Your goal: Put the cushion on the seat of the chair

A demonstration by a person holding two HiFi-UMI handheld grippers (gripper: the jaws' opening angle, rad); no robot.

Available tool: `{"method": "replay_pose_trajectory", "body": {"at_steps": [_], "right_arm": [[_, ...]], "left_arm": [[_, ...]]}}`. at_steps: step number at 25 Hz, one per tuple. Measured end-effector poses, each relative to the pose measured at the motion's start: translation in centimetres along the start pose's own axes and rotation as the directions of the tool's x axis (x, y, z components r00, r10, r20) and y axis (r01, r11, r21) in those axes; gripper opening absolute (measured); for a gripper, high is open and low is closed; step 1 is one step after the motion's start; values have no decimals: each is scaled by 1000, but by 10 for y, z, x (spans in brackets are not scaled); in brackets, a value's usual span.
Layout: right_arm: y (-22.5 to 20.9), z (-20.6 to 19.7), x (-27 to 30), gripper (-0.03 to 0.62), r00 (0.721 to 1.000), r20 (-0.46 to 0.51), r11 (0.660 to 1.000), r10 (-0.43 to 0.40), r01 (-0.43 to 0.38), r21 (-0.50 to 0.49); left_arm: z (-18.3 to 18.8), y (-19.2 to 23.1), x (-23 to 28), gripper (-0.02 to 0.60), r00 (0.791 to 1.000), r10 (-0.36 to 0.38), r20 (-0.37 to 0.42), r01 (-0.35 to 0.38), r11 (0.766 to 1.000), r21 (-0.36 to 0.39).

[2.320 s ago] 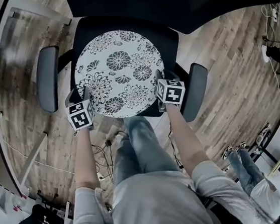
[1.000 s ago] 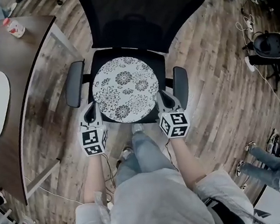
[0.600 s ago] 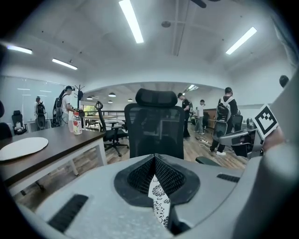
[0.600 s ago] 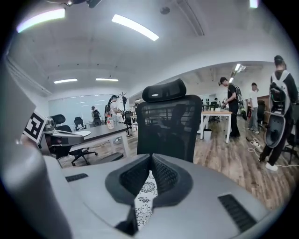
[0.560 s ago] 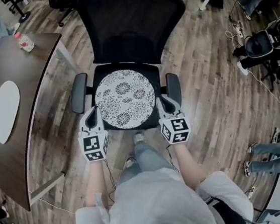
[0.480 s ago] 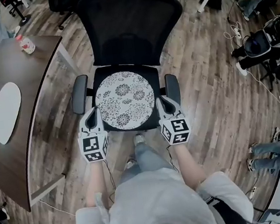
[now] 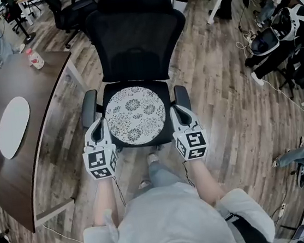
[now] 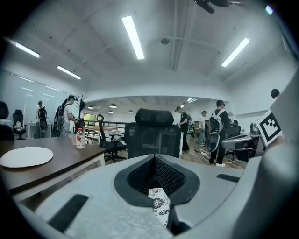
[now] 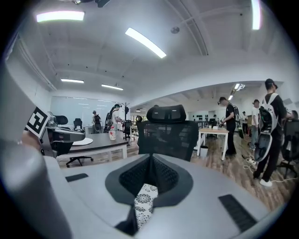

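Head view: chair [image 7: 137, 43] on plank floor [image 7: 233, 108]

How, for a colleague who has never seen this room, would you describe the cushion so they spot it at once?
Find the black office chair with the mesh back, standing beside the dark desk. On its seat lies the cushion: a round pad, white with a dark flower print, the only patterned thing against the plain black chair around it.
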State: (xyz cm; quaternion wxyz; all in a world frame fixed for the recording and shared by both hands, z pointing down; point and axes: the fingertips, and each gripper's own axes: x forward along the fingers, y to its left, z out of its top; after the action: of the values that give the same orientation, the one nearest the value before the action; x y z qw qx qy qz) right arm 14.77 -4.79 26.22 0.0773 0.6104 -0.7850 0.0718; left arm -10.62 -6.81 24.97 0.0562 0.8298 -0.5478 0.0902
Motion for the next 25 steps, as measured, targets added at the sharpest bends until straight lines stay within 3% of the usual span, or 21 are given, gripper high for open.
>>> {"method": "replay_pose_trajectory", "body": {"at_steps": [10,25], "right_arm": [[4,45,-42,20,995,101,999,-24,29,-45],[23,87,-101,20,976,216,996,-18,37,-82]], "left_arm": [[50,-17,-40,11,995,-4,98,-1,999,50],[81,-34,-91,11,982,-15,187,13,1000,10]]}}
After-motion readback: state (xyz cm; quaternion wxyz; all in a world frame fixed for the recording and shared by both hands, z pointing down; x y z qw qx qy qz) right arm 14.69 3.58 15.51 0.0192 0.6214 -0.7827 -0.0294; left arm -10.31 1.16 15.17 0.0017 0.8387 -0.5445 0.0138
